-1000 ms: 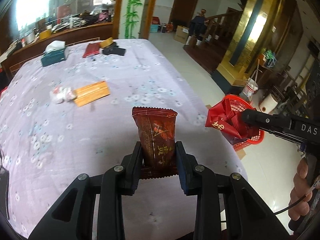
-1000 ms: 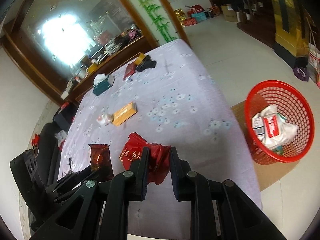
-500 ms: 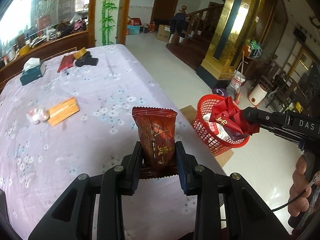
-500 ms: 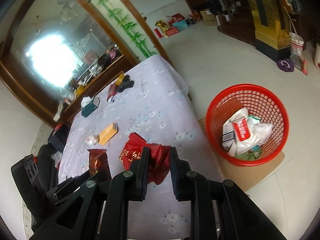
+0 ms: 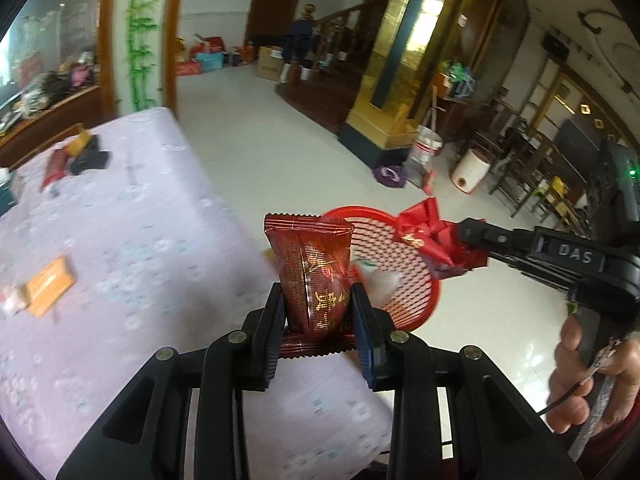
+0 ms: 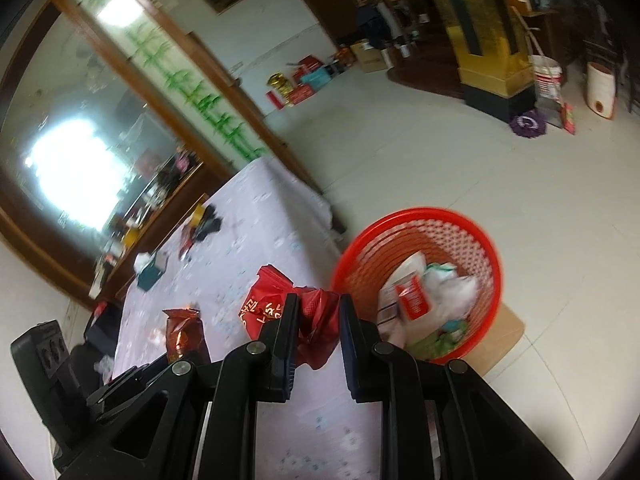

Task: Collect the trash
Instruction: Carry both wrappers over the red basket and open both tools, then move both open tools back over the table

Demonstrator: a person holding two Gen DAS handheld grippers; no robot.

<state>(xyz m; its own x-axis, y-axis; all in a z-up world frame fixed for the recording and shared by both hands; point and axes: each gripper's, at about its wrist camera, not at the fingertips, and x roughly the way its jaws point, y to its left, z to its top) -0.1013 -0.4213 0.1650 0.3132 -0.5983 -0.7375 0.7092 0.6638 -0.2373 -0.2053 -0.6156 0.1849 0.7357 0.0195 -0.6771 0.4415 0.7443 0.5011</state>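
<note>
My left gripper (image 5: pixel 318 300) is shut on an upright dark red snack packet (image 5: pixel 316 264) near the corner of the lilac flowered table (image 5: pixel 140 264). Just behind the packet stands a red mesh basket (image 5: pixel 400 264) on the floor. My right gripper (image 6: pixel 318 308) is shut on a crumpled bright red wrapper (image 6: pixel 276 312), which hangs over the table edge beside the basket (image 6: pixel 420 214). White and red rubbish lies in the basket. In the left wrist view the right gripper (image 5: pixel 466 236) holds its wrapper (image 5: pixel 424 232) above the basket's rim. The packet (image 6: pixel 186 334) also shows in the right wrist view.
An orange box (image 5: pixel 50 286), a teal tissue box (image 6: pixel 150 272) and dark items (image 5: pixel 90 158) lie farther back on the table. Cardboard (image 6: pixel 508 328) sits under the basket. Pale tiled floor (image 6: pixel 440 148) stretches to a gold pillar (image 5: pixel 404 80) and buckets. A hand (image 5: pixel 592 380) grips the right tool.
Both grippers have swung from over the table towards its corner and the basket, which now looms closer. Each keeps the same grip on its wrapper.
</note>
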